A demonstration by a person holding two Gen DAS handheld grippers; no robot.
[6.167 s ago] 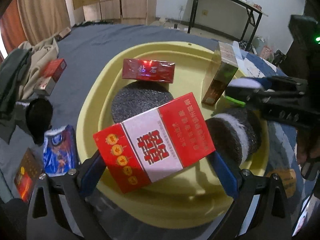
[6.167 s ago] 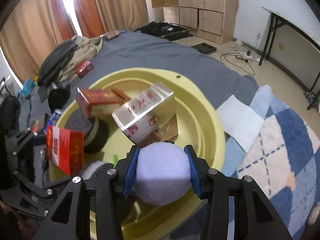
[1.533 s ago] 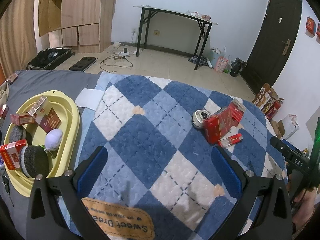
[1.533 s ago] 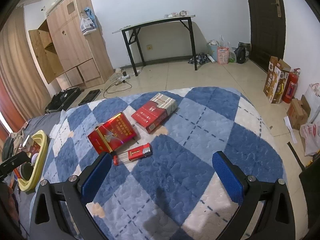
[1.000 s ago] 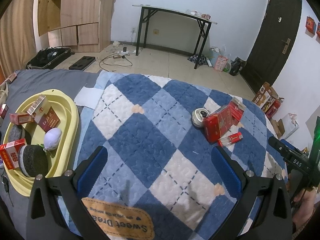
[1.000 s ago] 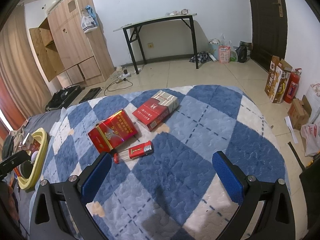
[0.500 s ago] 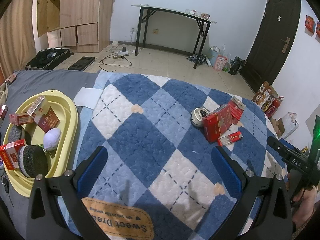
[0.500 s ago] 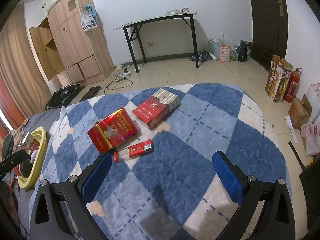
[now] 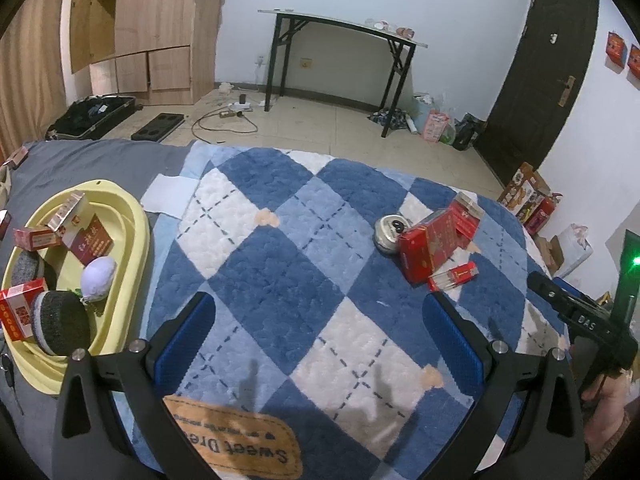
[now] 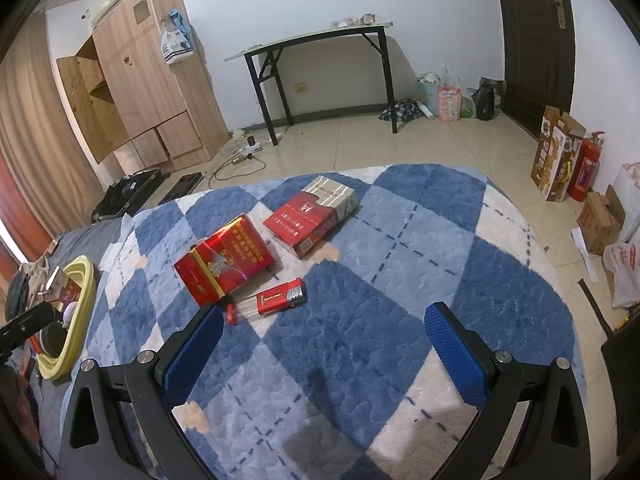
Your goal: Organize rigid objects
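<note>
Blanket point(image 10: 360, 340) nearer; jaws emptied.

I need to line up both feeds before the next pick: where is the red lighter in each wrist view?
Left wrist: red lighter right of centre, just below the glossy red pack.
Right wrist: lighter left of centre, beside the left fingertip, below that pack.
Shared landmark: yellow basin.

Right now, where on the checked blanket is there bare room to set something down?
Bare blanket runs from the yellow basin to the round tin, and ahead of the open left claw. The stretch right of the lighter, ahead of the open right claw, is free too. Crowded: the two red packs and the basin's inside.
</note>
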